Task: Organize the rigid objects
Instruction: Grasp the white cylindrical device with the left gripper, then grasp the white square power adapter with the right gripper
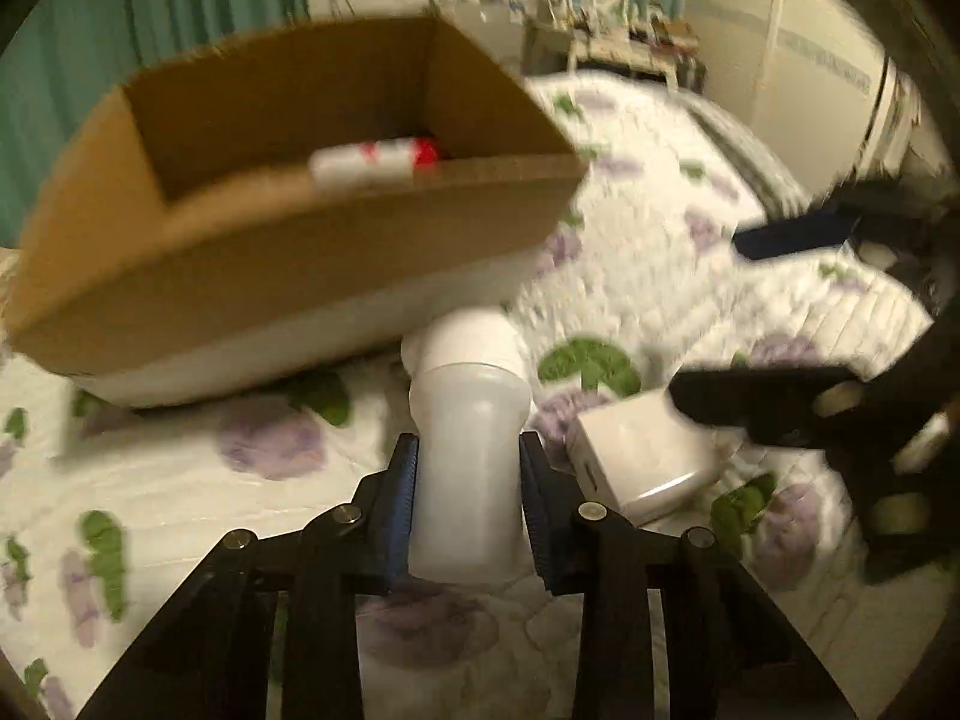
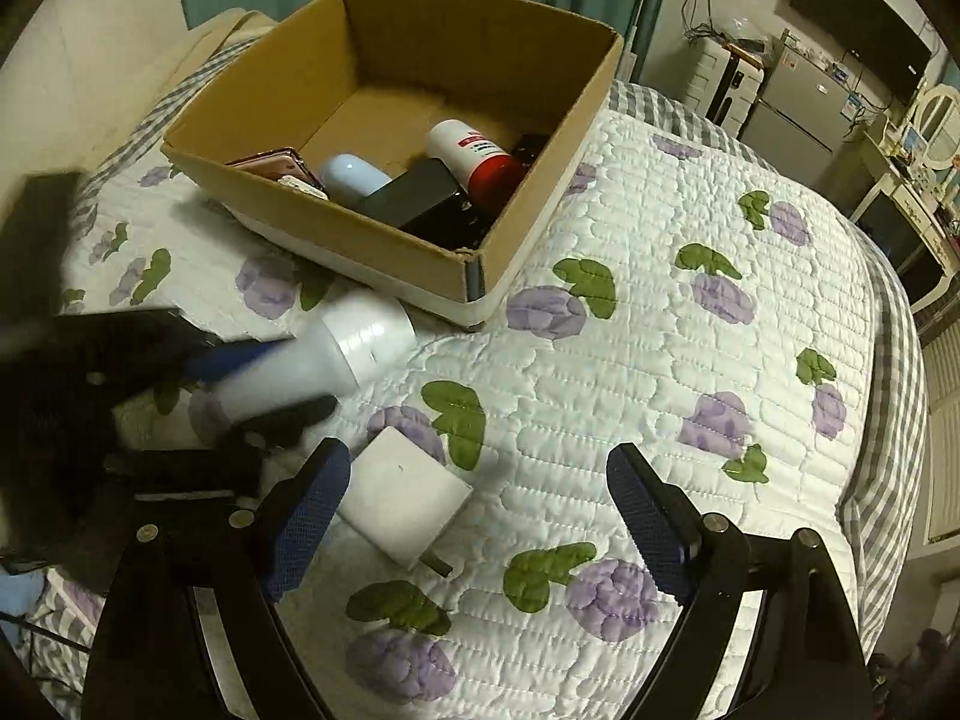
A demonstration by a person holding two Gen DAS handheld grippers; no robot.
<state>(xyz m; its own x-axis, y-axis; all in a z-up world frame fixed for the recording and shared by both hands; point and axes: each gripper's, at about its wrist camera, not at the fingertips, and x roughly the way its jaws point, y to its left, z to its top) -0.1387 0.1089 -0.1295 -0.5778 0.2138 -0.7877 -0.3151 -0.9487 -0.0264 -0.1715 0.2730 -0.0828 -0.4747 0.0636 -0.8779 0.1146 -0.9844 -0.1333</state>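
The left gripper (image 1: 468, 501) is clamped on a white bottle (image 1: 465, 468) just near of the cardboard box (image 2: 336, 252). The right gripper (image 2: 480, 528) stands wide apart, a white charger (image 2: 402, 495) beside its left finger.

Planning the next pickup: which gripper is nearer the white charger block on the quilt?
Right. The right gripper hangs open directly over the white charger block; the left gripper, holding the white bottle, is beside it.

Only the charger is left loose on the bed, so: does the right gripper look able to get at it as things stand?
Probably yes. The right gripper is open, the white charger lies on the quilt beside its left finger, uncovered; the left gripper with the white bottle is close.
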